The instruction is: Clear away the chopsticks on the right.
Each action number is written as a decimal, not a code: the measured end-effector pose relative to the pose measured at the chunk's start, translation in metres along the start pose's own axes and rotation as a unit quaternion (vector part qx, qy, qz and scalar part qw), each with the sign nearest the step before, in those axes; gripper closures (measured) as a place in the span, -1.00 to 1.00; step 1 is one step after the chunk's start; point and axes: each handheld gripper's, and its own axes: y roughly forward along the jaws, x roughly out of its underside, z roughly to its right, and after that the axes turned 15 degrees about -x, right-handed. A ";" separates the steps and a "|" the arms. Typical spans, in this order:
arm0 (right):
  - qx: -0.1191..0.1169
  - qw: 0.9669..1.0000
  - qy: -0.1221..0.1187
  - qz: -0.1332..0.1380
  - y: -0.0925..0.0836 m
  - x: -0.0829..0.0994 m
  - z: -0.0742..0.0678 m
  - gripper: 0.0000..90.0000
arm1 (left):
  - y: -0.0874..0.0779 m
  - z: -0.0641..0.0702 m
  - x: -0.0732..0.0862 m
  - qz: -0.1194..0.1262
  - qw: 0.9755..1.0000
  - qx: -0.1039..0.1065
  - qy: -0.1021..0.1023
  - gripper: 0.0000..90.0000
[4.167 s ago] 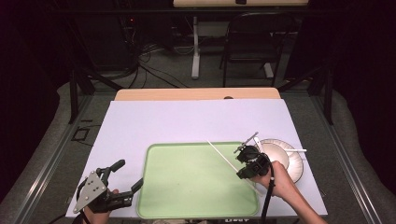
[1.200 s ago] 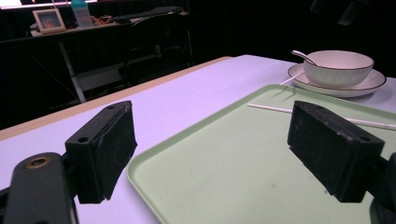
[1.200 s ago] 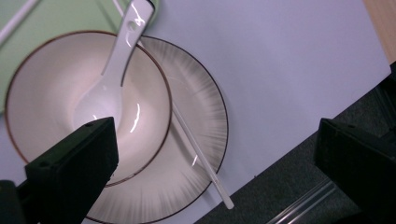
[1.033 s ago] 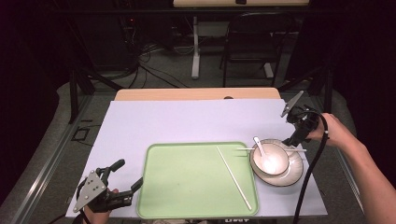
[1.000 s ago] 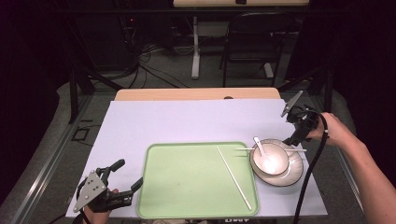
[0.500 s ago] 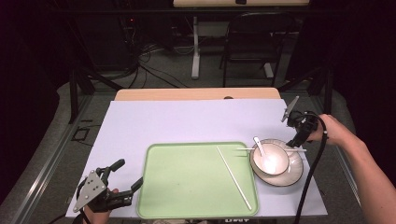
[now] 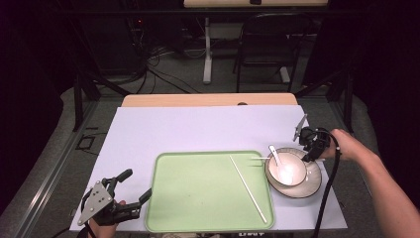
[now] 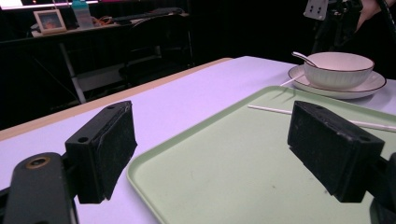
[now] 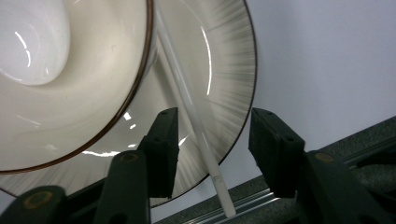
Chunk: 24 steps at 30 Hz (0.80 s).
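Observation:
A white bowl (image 7: pixel 287 171) with a spoon (image 7: pixel 275 152) in it sits on a striped plate (image 7: pixel 309 186) to the right of the green tray (image 7: pixel 198 198). One white chopstick (image 7: pixel 247 189) lies slantwise on the tray. A second chopstick (image 9: pixel 187 100) rests on the plate (image 9: pixel 224 70) beside the bowl (image 9: pixel 70 93). My right gripper (image 9: pixel 215 116) points down over it. Its jaws have just been closing and straddle the stick without touching it. My left gripper (image 8: pixel 210 135) is open with nothing in it, at the tray's near left corner (image 7: pixel 137 182).
The lilac table cover (image 7: pixel 198 129) stretches bare behind the tray. The table's right edge and a metal rail (image 9: pixel 280 205) lie just past the plate. A chair (image 7: pixel 262 44) and table legs stand beyond the far edge.
My right gripper has sunk towards the plate's rim and its jaws have narrowed around the chopstick there. The left gripper has not moved.

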 end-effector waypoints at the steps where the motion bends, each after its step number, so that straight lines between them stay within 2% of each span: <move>1: 0.001 1.000 0.001 0.008 0.002 0.000 -0.001 0.25 | 0.000 0.000 0.000 0.000 1.000 0.000 0.000 -0.66; 3: -0.004 1.000 0.000 0.004 0.003 0.000 -0.001 0.26 | 0.000 0.000 0.000 0.000 1.000 0.000 0.001 -0.66; 4: -0.009 1.000 -0.009 -0.028 0.001 -0.003 0.000 0.30 | 0.000 0.000 0.000 0.000 1.000 0.000 0.001 -0.66; 5: -0.009 1.000 -0.009 -0.028 0.001 -0.003 0.000 0.30 | 0.000 0.000 0.000 0.000 1.000 0.000 0.001 -0.66; 6: -0.007 1.000 -0.006 0.013 0.011 -0.001 -0.001 0.34 | 0.000 0.000 0.000 0.000 1.000 0.000 0.001 -0.66; 7: -0.007 1.000 -0.006 0.013 0.011 -0.001 -0.001 0.34 | 0.000 0.000 0.000 0.000 1.000 0.000 0.001 -0.66; 8: -0.014 0.998 -0.010 -0.059 0.004 -0.006 0.002 0.37 | -0.001 0.000 0.000 0.000 1.000 0.001 0.001 -0.66; 9: -0.014 0.998 -0.010 -0.059 0.004 -0.006 0.002 0.37 | -0.001 0.000 0.000 0.001 1.000 0.000 0.001 -0.66; 10: -0.011 1.000 0.003 -0.006 0.014 -0.002 0.001 0.40 | -0.001 0.000 0.000 0.000 1.000 0.000 0.001 -0.66; 11: -0.013 1.000 0.004 0.003 0.016 -0.001 0.002 0.41 | -0.001 0.000 0.000 0.000 1.000 0.000 0.001 -0.66; 12: -0.008 1.000 0.003 -0.019 0.014 -0.003 0.003 0.44 | -0.001 0.000 0.000 0.001 1.000 0.000 0.001 -0.66; 15: -0.011 1.000 0.006 -0.016 0.019 -0.002 0.003 0.52 | -0.001 0.000 0.000 0.000 1.000 0.000 0.001 -0.66; 16: -0.006 1.000 0.008 -0.027 0.022 -0.002 0.004 0.57 | -0.001 0.000 0.000 0.001 1.000 0.000 0.001 -0.66; 23: -0.002 1.000 0.012 -0.022 0.027 0.000 0.004 0.69 | -0.001 0.000 0.000 0.001 1.000 0.000 0.001 -0.66; 24: -0.008 1.000 0.012 -0.018 0.027 0.000 0.004 0.70 | -0.001 0.000 0.000 0.001 1.000 0.000 0.001 -0.66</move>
